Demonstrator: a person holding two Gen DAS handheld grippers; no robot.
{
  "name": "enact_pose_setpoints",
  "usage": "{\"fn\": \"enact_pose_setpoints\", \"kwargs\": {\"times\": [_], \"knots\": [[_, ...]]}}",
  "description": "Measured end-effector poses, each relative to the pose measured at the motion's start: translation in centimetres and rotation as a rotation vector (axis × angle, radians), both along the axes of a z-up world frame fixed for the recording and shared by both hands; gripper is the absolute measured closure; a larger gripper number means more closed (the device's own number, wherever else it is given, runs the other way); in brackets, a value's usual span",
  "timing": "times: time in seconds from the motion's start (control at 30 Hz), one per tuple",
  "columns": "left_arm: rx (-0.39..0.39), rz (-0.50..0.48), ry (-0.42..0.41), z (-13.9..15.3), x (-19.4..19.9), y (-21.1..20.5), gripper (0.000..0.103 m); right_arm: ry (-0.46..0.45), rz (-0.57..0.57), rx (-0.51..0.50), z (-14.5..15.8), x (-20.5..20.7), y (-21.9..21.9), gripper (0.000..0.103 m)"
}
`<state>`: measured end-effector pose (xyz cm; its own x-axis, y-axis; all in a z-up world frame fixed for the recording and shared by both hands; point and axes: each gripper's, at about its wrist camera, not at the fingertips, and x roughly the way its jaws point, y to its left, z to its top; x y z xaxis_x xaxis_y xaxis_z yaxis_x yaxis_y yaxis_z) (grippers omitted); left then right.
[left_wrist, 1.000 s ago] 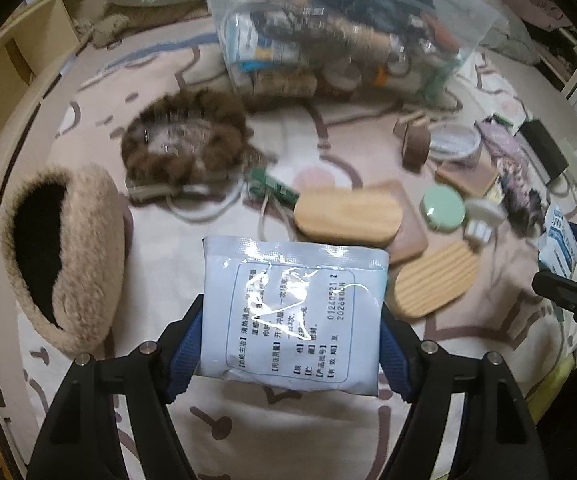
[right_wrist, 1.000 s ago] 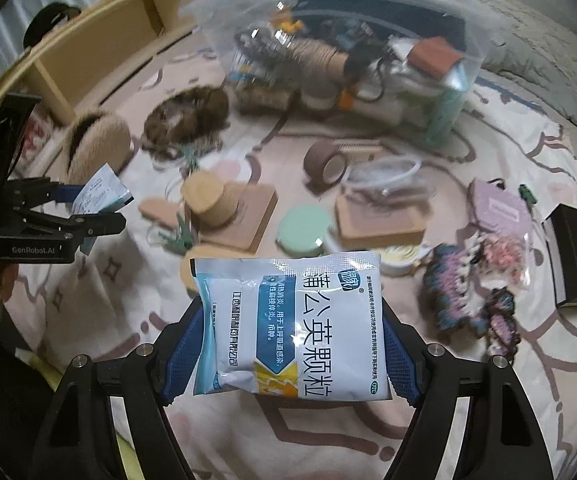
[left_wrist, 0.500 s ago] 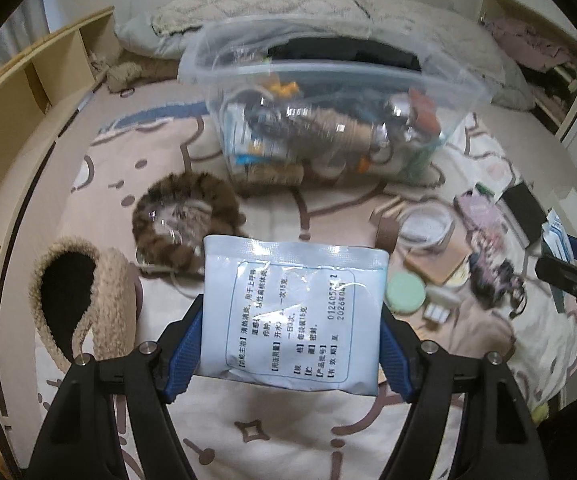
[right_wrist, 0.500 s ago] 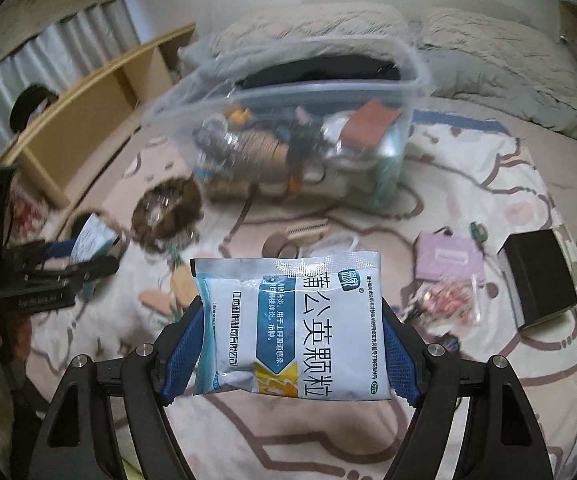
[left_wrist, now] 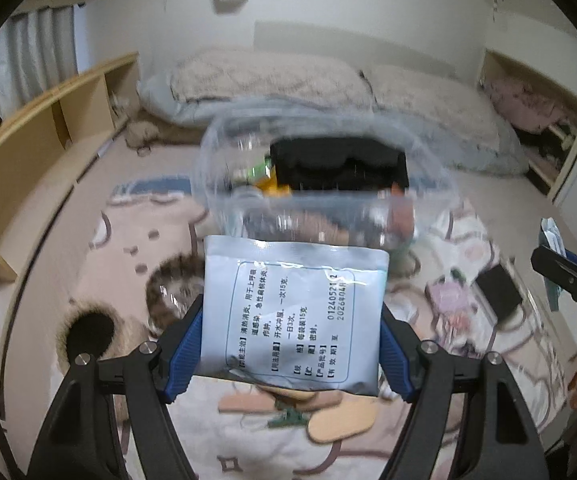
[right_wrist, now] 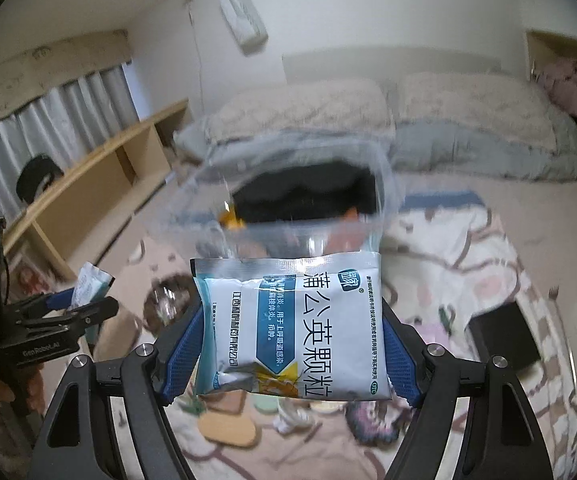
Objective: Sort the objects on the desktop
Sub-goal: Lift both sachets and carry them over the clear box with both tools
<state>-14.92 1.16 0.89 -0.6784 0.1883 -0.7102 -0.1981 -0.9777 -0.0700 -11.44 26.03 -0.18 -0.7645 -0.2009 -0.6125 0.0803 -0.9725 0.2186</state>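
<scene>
Both grippers are loaded atm. The left gripper (left_wrist: 290, 344) has its blue pads clamped on the side edges of a pale blue-white foil sachet w/ black printed text (left_wrist: 294, 316), back side facing the cam, held flat and up in the air. The right gripper (right_wrist: 292, 350) is doing the same thing w/ a white and blue foil sachet with big blue characters and a yellow flower print (right_wrist: 294, 324), pads pressing both side edges, front side to the cam.

Using the clear plastic storage bin (left_wrist: 320, 196) on the patterned cream bedspread (left_wrist: 136, 224) as the landmark: in both views each sachet sits just in front of the bin's near wall and overlaps its lower part, not touching it afaict. The bin is blurry, but a black item (left_wrist: 338, 164) fills the back of it and something orange (left_wrist: 274, 188) is next to that.

Left of the bin, lower down, there's a brown furry round thing (left_wrist: 172, 292), and further left a beige fluffy item w/ a dark opening (left_wrist: 88, 332). Right of the bin lies a black flat box (left_wrist: 498, 294). Behind the bin are grey-beige pillows (left_wrist: 260, 80); a light wood shelf unit (left_wrist: 48, 120) runs along the left.

Under the left sachet, in front of the bin, a couple of tan oval wooden pieces (left_wrist: 340, 420) lie on the bedspread.
</scene>
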Motion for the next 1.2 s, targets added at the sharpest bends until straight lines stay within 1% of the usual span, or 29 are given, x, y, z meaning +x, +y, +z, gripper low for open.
{"fn": "enact_pose_setpoints", "kwargs": {"times": [0.1,0.17,0.33,0.4,0.47,0.6,0.67,0.73,0.77,0.83,0.93,1.1,1.2], "knots": [[0.032,0.020,0.026,1.6,-0.8,0.4,0.027,0.041,-0.011,-0.039,2.2,-0.5,0.2,0.024],[0.053,0.022,0.057,2.9,-1.3,0.9,0.027,0.064,-0.011,-0.060,3.4,-0.9,0.3,0.024],[0.082,0.024,0.188,5.7,-2.4,2.0,0.027,0.127,-0.010,-0.073,5.7,-1.3,0.2,0.024],[0.080,0.031,0.228,6.1,-3.3,2.3,0.027,0.147,-0.011,-0.074,6.2,-1.5,0.2,0.024],[0.084,0.032,0.242,6.1,-4.1,2.5,0.027,0.166,-0.018,-0.074,6.5,-1.8,0.3,0.024],[0.105,0.028,0.234,4.7,-6.5,2.7,0.027,0.167,-0.051,-0.068,6.2,-3.0,0.3,0.024],[0.077,0.029,0.233,3.9,-7.9,3.0,0.027,0.161,-0.059,-0.076,5.8,-3.4,0.4,0.024],[0.055,0.028,0.228,3.0,-9.6,3.2,0.027,0.146,-0.063,-0.084,5.1,-4.1,0.3,0.024],[0.058,0.027,0.225,2.5,-10.4,3.2,0.027,0.136,-0.064,-0.080,4.7,-4.5,0.2,0.024],[0.067,0.017,0.225,1.7,-11.3,3.3,0.027,0.117,-0.064,-0.059,3.7,-5.2,-0.1,0.024],[0.047,0.006,0.205,0.2,-13.2,3.7,0.027,0.081,-0.064,-0.028,2.2,-6.3,-0.3,0.024],[0.069,0.000,0.160,-1.5,-15.7,3.8,0.027,0.024,-0.073,-0.046,0.4,-7.9,0.2,0.024],[0.064,0.001,0.148,-2.3,-17.0,3.9,0.027,0.007,-0.075,-0.042,-0.3,-8.6,0.2,0.024]]}}
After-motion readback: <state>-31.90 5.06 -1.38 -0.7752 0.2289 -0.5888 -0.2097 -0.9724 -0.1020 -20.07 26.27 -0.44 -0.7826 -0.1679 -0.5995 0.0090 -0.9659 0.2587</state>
